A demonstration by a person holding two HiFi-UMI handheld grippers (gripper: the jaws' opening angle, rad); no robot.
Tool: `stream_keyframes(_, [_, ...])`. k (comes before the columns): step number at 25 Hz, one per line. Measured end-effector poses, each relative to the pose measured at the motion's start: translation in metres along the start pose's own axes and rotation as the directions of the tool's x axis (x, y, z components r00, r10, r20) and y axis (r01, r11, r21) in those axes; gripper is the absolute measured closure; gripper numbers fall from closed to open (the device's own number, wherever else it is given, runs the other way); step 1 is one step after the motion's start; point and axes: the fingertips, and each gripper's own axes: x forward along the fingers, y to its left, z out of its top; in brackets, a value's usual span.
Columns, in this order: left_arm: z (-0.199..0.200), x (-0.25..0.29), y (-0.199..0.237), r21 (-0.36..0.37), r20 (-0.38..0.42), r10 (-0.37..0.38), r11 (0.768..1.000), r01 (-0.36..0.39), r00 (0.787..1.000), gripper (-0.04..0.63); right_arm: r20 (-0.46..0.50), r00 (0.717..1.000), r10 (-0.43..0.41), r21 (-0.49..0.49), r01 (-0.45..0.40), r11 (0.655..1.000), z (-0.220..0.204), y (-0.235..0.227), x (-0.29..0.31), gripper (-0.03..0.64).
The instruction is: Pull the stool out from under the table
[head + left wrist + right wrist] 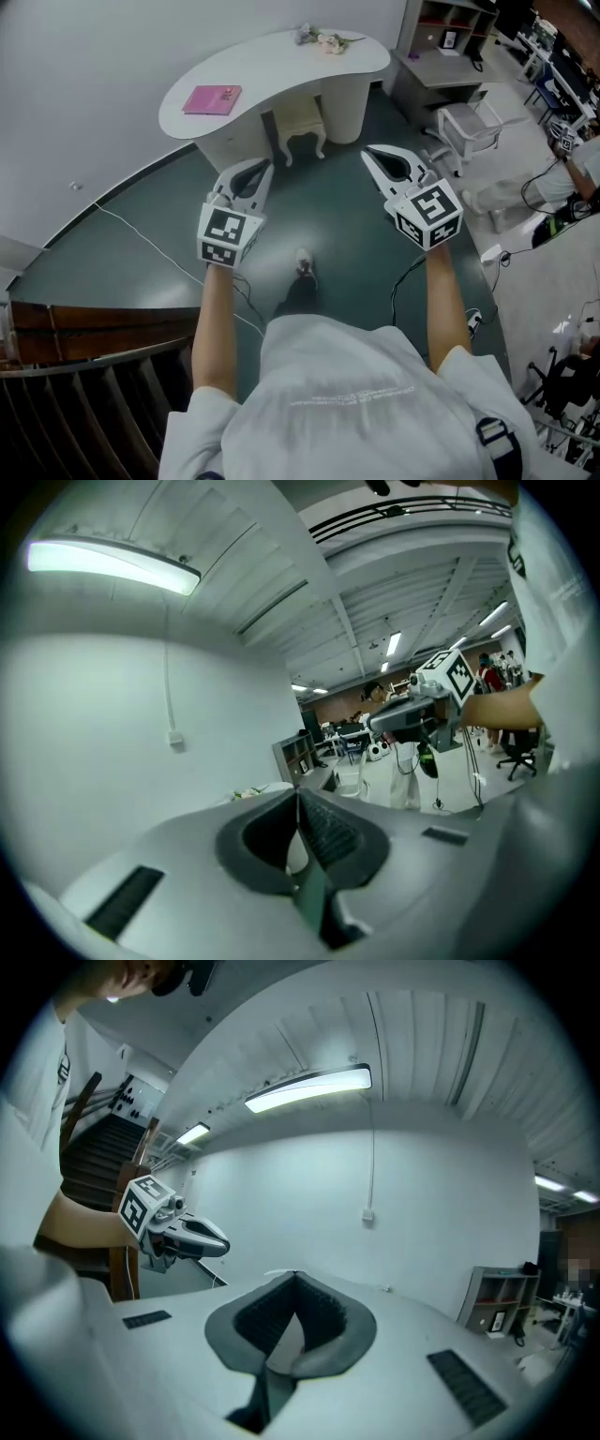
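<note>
A small cream stool [301, 128] with curved legs stands tucked under the white kidney-shaped table [281, 70] against the far wall. My left gripper [263, 170] is held in the air some way in front of the stool, its jaws shut and empty. My right gripper [367, 154] is level with it to the right, also shut with nothing between its jaws. In the left gripper view the closed jaw tips [298, 791] point up toward the wall and the right gripper [375, 726] shows beyond. The right gripper view shows its closed tips [296, 1275] and the left gripper [222, 1247].
A pink book [212, 99] and a small bunch of flowers [322, 38] lie on the table. A grey shelf unit [448, 56] and a white chair [473, 127] stand to the right. A wooden stair rail [84, 328] runs at the lower left, and cables [150, 246] cross the dark floor.
</note>
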Motion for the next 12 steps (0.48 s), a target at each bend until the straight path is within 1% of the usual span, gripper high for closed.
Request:
stream_keyframes(3, [-0.004, 0.035, 0.032, 0.008, 0.001, -0.004, 1.000, 0.004, 1.000, 0.574, -0.005, 1.000, -0.017, -0.007, 0.017, 1.000, 0.002, -0.028, 0.032, 0.612])
stream_keyframes(6, [-0.002, 0.075, 0.065, 0.029, 0.011, -0.026, 0.999, 0.026, 1.000, 0.574, -0.018, 0.999, -0.030, -0.017, 0.030, 0.999, 0.003, -0.059, 0.068, 0.611])
stream_keyframes(9, [0.004, 0.114, 0.096, 0.050, 0.027, -0.048, 0.998, 0.046, 0.999, 0.574, -0.043, 0.998, -0.036, -0.038, 0.035, 0.999, 0.002, -0.086, 0.105, 0.612])
stream_keyframes(12, [0.001, 0.150, 0.124, 0.052, 0.034, -0.063, 0.997, 0.062, 0.997, 0.574, -0.075, 0.996, -0.041, -0.042, 0.038, 0.998, -0.007, -0.110, 0.139, 0.611])
